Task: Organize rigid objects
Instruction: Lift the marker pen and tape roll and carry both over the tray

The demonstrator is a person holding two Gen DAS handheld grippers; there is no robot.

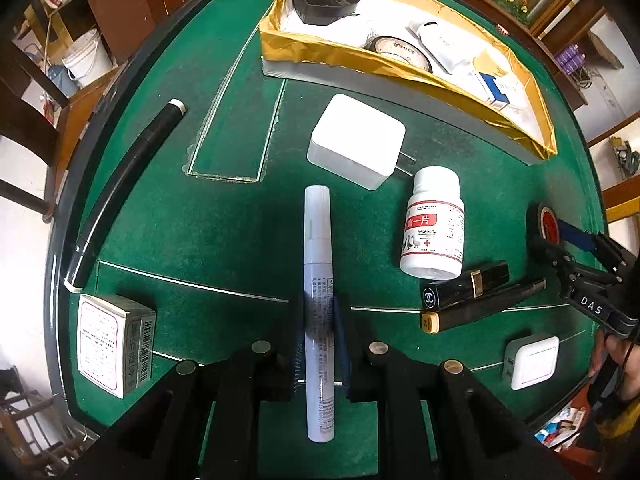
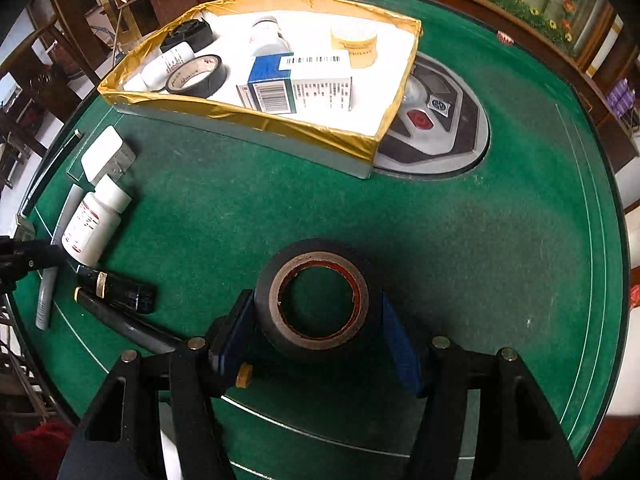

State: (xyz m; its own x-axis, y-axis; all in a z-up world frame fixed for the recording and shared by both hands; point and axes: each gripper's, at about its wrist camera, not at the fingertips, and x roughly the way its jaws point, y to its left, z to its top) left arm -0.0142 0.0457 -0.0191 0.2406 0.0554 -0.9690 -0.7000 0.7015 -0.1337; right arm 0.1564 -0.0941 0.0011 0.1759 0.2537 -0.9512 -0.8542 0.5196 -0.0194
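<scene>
both hand-held grippers loaded over the green counter

the left hand-held gripper is clamped across a white marker pen, whose long axis runs straight ahead toward the gold-rimmed box, likely for dropping in lengthwise. the right hand-held gripper straddles a black tape roll lying flat, hole upward; its pads seem to touch the sides, though a firm grip isn't clear.

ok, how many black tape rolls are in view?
2. One black tape roll lies in the gold-lined box. The other roll sits over the green table, between the right gripper fingers. More could be hidden inside the box.
</scene>
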